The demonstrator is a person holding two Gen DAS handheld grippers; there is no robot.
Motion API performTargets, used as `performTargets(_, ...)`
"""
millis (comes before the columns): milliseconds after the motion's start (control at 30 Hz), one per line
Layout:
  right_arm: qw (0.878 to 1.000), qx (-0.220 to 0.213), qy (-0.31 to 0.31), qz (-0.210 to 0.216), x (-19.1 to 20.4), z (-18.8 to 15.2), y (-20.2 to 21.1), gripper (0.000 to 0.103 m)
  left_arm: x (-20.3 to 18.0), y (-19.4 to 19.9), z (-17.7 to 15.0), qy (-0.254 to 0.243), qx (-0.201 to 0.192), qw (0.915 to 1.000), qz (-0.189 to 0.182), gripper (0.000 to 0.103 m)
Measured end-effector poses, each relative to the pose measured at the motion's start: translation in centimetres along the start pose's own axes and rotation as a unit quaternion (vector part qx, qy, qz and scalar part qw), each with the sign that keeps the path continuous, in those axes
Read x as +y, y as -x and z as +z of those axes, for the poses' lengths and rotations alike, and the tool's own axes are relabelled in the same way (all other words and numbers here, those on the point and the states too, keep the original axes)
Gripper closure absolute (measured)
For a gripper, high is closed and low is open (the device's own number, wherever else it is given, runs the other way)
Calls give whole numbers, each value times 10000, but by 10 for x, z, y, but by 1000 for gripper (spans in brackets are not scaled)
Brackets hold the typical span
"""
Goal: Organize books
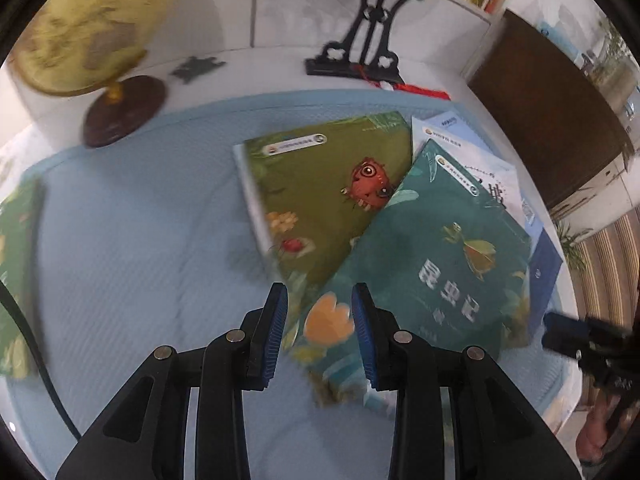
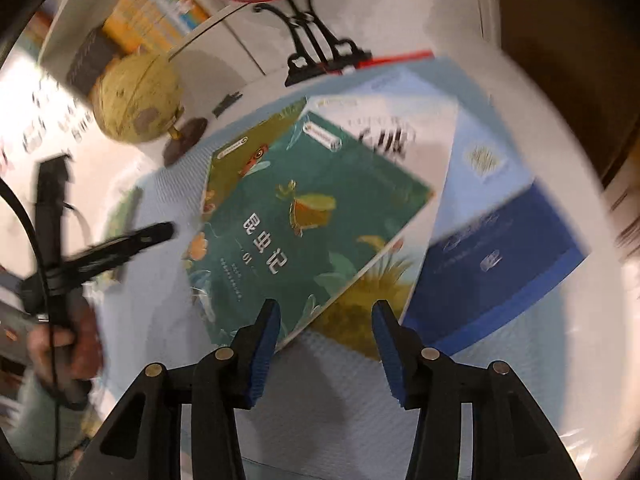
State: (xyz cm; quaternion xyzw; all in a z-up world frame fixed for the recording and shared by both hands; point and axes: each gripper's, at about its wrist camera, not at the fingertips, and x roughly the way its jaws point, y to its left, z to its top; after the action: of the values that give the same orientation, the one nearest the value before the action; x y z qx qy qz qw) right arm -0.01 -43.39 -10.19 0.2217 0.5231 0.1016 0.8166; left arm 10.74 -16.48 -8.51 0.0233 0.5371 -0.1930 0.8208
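Note:
A teal book [image 1: 436, 264] [image 2: 304, 220] lies on top of a loose pile on the pale blue mat [image 1: 132, 240]. Under it lie an olive-green book [image 1: 320, 184] [image 2: 228, 160], a white book [image 1: 472, 148] [image 2: 384, 120] and a blue book [image 2: 492, 248]. My left gripper [image 1: 319, 312] is open just above the teal book's near left corner. My right gripper [image 2: 325, 320] is open over the teal book's near edge, empty. The right gripper also shows at the right edge of the left wrist view [image 1: 576, 336]. Another green book [image 1: 16, 272] lies at the mat's left edge.
A yellow globe [image 1: 84, 28] [image 2: 138, 104] on a dark base stands at the back left. A black ornamental stand [image 1: 360, 48] [image 2: 316, 56] stands at the back. A dark brown panel [image 1: 548, 108] is at the right. A shelf of books [image 2: 156, 12] is behind.

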Motion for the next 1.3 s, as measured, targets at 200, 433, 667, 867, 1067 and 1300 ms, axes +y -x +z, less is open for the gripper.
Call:
performTargets(200, 9999, 79, -5, 125, 4, 2, -21, 66, -17, -32, 9, -246, 75, 9996, -72, 72)
performTargets(433, 9993, 42, 254, -256, 5, 21, -31, 66, -21, -23, -20, -23, 331, 9978, -566, 67)
performTargets(667, 9994, 146, 301, -111, -13, 30, -27, 66, -28, -4, -87, 537, 649, 9898, -1149, 68)
performTargets(867, 9981, 515, 314, -82, -31, -26, -21, 66, -38, -6, -104, 877, 420, 9914, -877, 68)
performTargets(1067, 9968, 521, 596, -132, -23, -39, -23, 75, -47, -6, -112, 962, 357, 9896, -1007, 68)
performTargets(1300, 9961, 753, 296, 341, -43, -55, -19, 75, -42, 45, -122, 1294, -166, 9577, -2564, 68)
